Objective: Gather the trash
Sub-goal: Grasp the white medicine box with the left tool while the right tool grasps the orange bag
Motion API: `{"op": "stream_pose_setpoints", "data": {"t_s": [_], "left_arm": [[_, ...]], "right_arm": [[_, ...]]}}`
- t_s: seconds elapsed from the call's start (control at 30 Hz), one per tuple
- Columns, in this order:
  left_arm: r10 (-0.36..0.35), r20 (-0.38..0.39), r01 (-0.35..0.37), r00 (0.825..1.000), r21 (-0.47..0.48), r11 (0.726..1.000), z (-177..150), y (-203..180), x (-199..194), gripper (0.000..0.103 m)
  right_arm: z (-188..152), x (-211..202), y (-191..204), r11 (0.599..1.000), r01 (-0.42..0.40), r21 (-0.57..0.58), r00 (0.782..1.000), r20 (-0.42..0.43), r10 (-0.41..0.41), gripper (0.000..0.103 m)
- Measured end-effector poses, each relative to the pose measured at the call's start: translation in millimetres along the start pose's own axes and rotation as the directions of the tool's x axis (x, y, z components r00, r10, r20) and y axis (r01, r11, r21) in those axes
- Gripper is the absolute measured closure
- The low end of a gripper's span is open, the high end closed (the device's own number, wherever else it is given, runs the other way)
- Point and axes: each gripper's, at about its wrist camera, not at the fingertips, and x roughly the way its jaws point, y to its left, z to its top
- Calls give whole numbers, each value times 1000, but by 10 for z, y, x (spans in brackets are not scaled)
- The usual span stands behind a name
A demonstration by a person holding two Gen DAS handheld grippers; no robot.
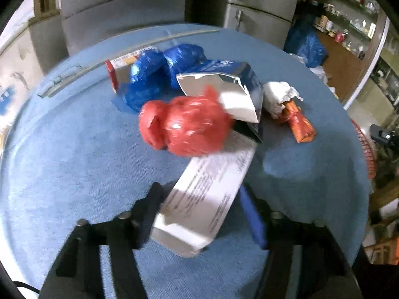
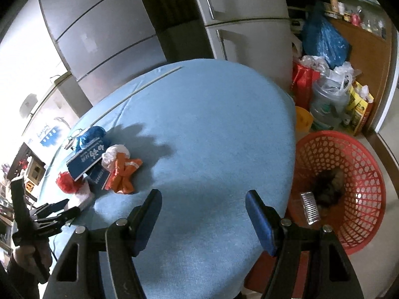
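Observation:
My left gripper (image 1: 199, 194) is shut on a white printed carton (image 1: 204, 199), held over the blue table (image 1: 74, 149). Beyond it lies a trash pile: a red plastic bag (image 1: 184, 124), a crumpled blue bag (image 1: 159, 74), an open blue box (image 1: 229, 87), a white wrapper (image 1: 276, 94) and an orange wrapper (image 1: 299, 122). My right gripper (image 2: 203, 196) is open and empty above the table's near right part (image 2: 199, 124). The pile (image 2: 99, 159) and the left gripper (image 2: 59, 209) show at the left of the right wrist view.
A red mesh basket (image 2: 349, 174) stands on the floor right of the table, with dark trash and a small ribbed item inside. Bags, bottles and a yellow tub (image 2: 303, 120) crowd the floor behind it. Grey fridges (image 2: 237, 25) stand behind the table.

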Motion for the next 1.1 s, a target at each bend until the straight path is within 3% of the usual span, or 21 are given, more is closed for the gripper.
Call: {"op": "stream_pose_setpoints", "data": {"t_s": [0.2, 0.37, 0.47, 0.57, 0.77, 0.8, 0.83, 0.87, 0.93, 1.1], "left_arm": [[27, 21, -25, 999, -94, 995, -249, -74, -138, 51], [57, 27, -52, 998, -152, 987, -479, -89, -251, 51], [85, 20, -80, 996, -162, 984, -459, -101, -257, 50], [91, 19, -87, 996, -167, 982, -455, -62, -245, 48], [113, 20, -109, 993, -155, 982, -408, -146, -168, 33], [118, 20, -114, 993, -152, 982, -368, -156, -142, 33], [120, 23, -115, 993, -152, 982, -363, -159, -139, 36], [119, 31, -113, 992, -158, 981, -358, -155, -143, 45], [109, 31, -102, 994, -165, 981, -335, -148, -150, 53], [87, 34, -78, 996, -205, 976, -370, -126, -186, 54]], "right_arm": [[85, 145, 249, 998, -37, -46, 999, -21, 36, 30], [278, 400, 755, 981, -126, -149, 992, -46, 120, 30], [374, 616, 1011, 967, -168, -192, 984, -84, 154, 30], [325, 809, 1160, 961, -176, -213, 980, -129, 151, 30], [168, 1139, 1259, 966, -162, -203, 977, -171, 128, 30], [165, 1147, 1258, 965, -162, -207, 979, -158, 130, 40], [165, 1153, 1255, 965, -156, -209, 979, -162, 123, 60], [170, 1150, 1234, 965, -165, -204, 977, -170, 131, 68], [168, 1135, 1183, 964, -180, -194, 973, -180, 146, 71], [115, 965, 957, 971, -182, -157, 974, -161, 157, 71]]}}
